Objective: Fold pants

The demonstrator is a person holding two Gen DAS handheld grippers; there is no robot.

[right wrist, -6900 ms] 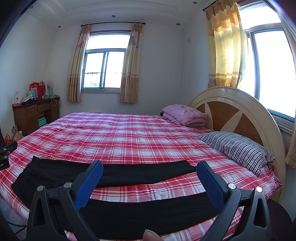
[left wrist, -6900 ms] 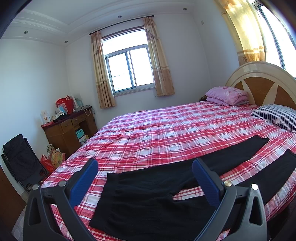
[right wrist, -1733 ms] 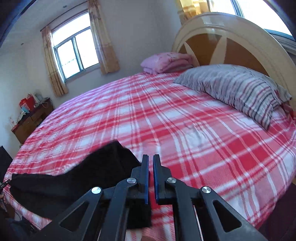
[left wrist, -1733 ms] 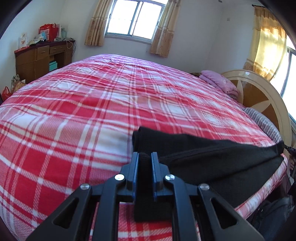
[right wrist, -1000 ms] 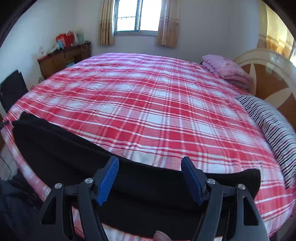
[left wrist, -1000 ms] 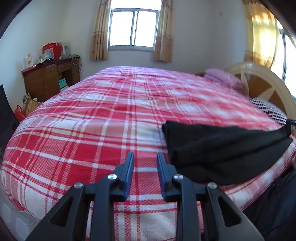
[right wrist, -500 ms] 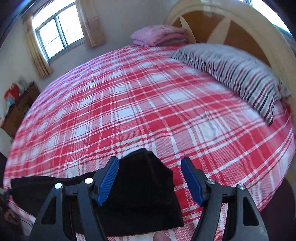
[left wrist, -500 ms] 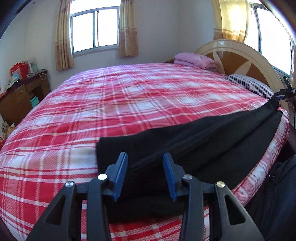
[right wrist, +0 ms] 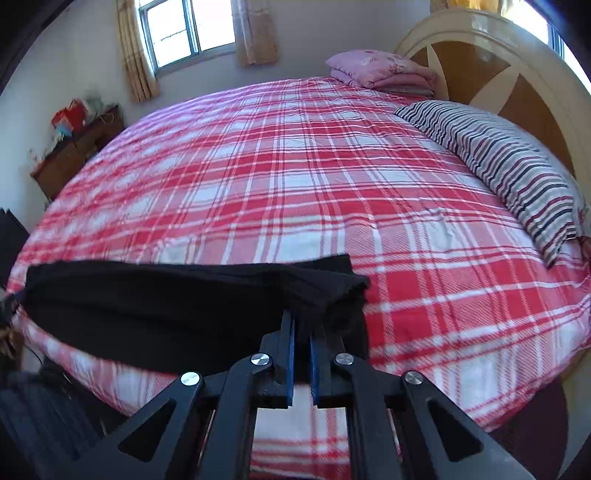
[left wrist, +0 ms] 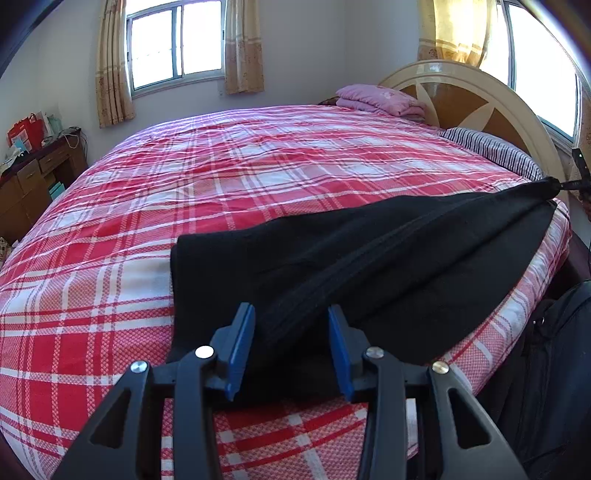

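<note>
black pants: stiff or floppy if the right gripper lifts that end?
Likely floppy: the pants bunch and crease where the right gripper pinches them. Probably sag mid-span, since the cloth drapes over the bed edge. Knit-looking surface suggests low slip, though unsure.

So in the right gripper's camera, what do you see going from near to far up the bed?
right gripper → black pants → red plaid bedspread → folded pink blanket → window

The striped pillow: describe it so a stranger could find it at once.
Start at the big bed with the red plaid cover. The striped pillow lies at the rounded headboard; unlike the folded pink bedding beside it, it has dark stripes.
</note>
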